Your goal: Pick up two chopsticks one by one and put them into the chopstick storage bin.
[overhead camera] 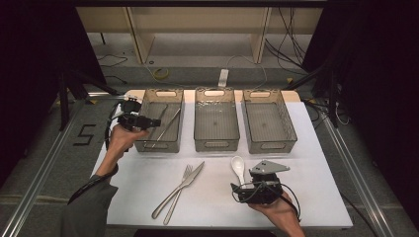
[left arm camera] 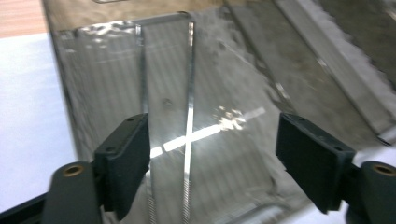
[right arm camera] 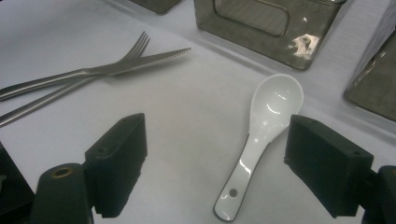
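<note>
Three bins line the table's far edge, and the left gripper (overhead camera: 148, 121), jaws wide with nothing in them, hangs over the left bin (overhead camera: 174, 95) where two knives (left arm camera: 188, 116) lie crossed.

From above, my white table (overhead camera: 217, 197) is evenly lit while the room around it sinks into black. My left gripper view is motion-blurred, with glare streaking the smoky bin (left arm camera: 224, 126). The white spoon (right arm camera: 261, 140) looks sharp and glossy.
</note>
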{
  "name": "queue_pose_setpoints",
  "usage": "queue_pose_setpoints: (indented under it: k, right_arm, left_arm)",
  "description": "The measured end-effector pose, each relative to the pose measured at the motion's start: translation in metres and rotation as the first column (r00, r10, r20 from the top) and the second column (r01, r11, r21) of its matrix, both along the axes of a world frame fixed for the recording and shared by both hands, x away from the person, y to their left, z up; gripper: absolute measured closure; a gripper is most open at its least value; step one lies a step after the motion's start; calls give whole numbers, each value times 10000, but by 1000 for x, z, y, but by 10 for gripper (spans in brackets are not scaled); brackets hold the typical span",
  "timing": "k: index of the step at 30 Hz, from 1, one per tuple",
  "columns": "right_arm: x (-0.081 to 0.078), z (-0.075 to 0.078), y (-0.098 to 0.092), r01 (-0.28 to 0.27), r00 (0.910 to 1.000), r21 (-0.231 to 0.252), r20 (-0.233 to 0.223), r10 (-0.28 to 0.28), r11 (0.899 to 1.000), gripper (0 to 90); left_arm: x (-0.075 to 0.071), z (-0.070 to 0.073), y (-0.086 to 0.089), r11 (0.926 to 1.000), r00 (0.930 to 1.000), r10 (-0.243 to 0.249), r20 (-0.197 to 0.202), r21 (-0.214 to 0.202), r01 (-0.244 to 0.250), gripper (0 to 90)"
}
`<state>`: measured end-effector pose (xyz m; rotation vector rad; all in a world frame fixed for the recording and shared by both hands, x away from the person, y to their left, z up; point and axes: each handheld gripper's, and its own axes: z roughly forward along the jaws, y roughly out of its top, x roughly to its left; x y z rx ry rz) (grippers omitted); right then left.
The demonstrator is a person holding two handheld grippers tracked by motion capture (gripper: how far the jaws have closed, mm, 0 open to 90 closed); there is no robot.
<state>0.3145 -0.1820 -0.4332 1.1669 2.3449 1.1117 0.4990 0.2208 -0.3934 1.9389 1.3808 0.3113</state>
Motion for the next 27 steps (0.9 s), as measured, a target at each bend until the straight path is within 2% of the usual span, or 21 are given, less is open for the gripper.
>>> queue_pose_setpoints:
  k: [3,5,9,12,18,27]
  right_arm:
    - [0,0,0,3,10000,-6,2,-3,10000,216]
    - [0,0,0,13,10000,-22,3,-13,10000,216]
    - [0,-1,0,18,10000,-65,-11,-18,10000,216]
    - [1,-1,1,29,10000,-81,-5,-29,10000,217]
    - [3,-2,0,61,10000,-191,-78,-63,9998,214]
    - [9,-5,-2,163,9997,-320,-180,-169,9994,214]
  left_arm:
    - [-12,3,-4,9995,9997,-226,53,-199,227,230]
    - [-19,3,-6,9990,9992,-410,-26,-171,410,223]
    - [-32,1,-7,9980,9986,-515,-115,-369,510,214]
    - [-42,-2,-10,9974,9973,-713,-157,-153,711,205]
    - [-59,-9,-10,9949,9952,-954,-218,-347,946,190]
    - [-77,-10,-19,9881,9893,-1449,177,-497,1456,177]
